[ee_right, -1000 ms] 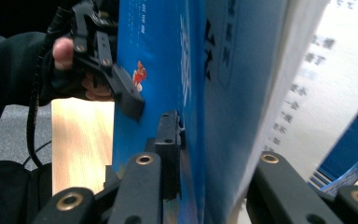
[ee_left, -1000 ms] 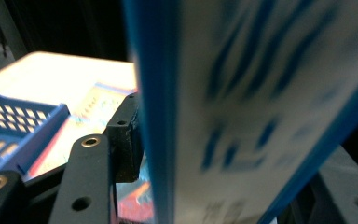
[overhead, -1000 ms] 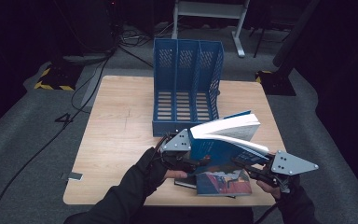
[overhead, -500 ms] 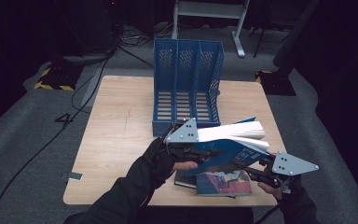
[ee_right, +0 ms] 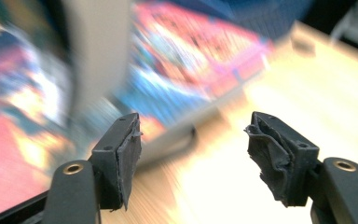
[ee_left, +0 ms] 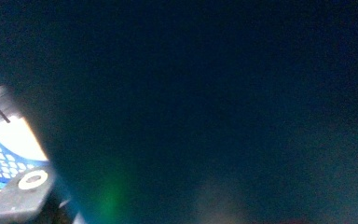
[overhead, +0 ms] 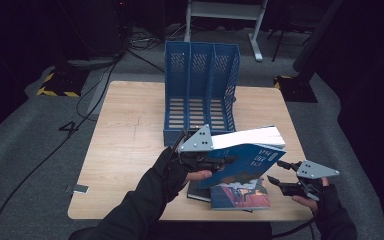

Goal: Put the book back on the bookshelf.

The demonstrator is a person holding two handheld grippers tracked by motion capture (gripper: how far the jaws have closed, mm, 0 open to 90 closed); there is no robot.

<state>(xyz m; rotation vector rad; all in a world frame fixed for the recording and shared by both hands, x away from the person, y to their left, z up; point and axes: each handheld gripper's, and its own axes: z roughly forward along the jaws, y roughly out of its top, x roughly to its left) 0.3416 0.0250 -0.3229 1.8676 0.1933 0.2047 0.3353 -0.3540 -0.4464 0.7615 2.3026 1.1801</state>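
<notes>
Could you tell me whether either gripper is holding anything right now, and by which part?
The left gripper holds the blue book by its left end, lifted and tilted above the table. The right gripper is open and holds nothing.

Left gripper (overhead: 219, 161) holds blue book (overhead: 245, 159) aloft.

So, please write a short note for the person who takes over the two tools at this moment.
Left tool: shut on the blue book, which it holds tilted above the table, in front of the blue file rack.
Right tool: open, holds nothing, low beside the books lying on the table at the near edge.
Done: one book is lifted off the pile.
Left: probably to stand the book in a slot of the rack; all three slots look empty. Then the books on the table.
</notes>
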